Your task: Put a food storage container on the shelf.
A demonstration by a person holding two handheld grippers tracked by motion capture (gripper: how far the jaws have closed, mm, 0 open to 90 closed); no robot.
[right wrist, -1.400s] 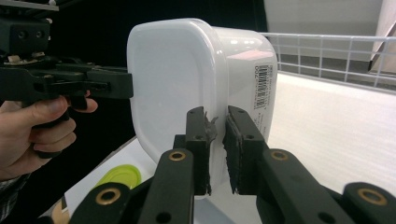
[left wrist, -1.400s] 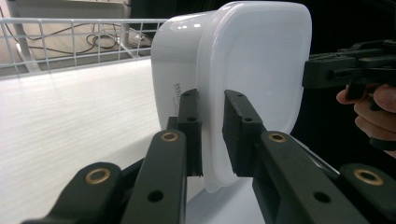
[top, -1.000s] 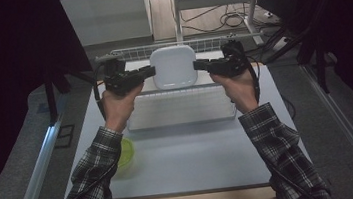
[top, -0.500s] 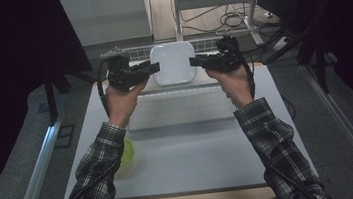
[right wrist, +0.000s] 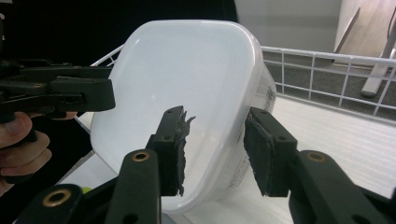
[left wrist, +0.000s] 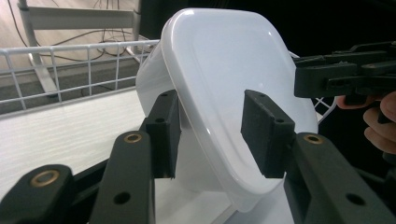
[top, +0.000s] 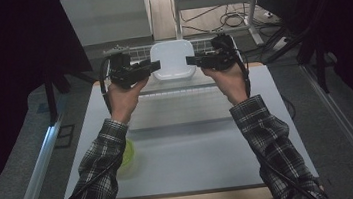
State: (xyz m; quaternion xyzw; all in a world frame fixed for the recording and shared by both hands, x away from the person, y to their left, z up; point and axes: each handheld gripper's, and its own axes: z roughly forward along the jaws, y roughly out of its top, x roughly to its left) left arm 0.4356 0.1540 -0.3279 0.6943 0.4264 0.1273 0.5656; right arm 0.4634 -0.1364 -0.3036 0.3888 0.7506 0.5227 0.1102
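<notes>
White plastic container (top: pixel 171 60) held up between two grippers at the table's (top: pixel 192 168) far edge.
High view: left gripper (top: pixel 155 67) and right gripper (top: pixel 191 60) at opposite sides, wire basket (top: pixel 128 48) behind. Left gripper view: jaws straddling container rim, contact unclear. Right gripper view: jaws astride rim, grip unclear.

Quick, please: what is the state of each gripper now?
Left gripper: shut on the white plastic container, at its rim.
Right gripper: shut on the same container's opposite rim.
</notes>
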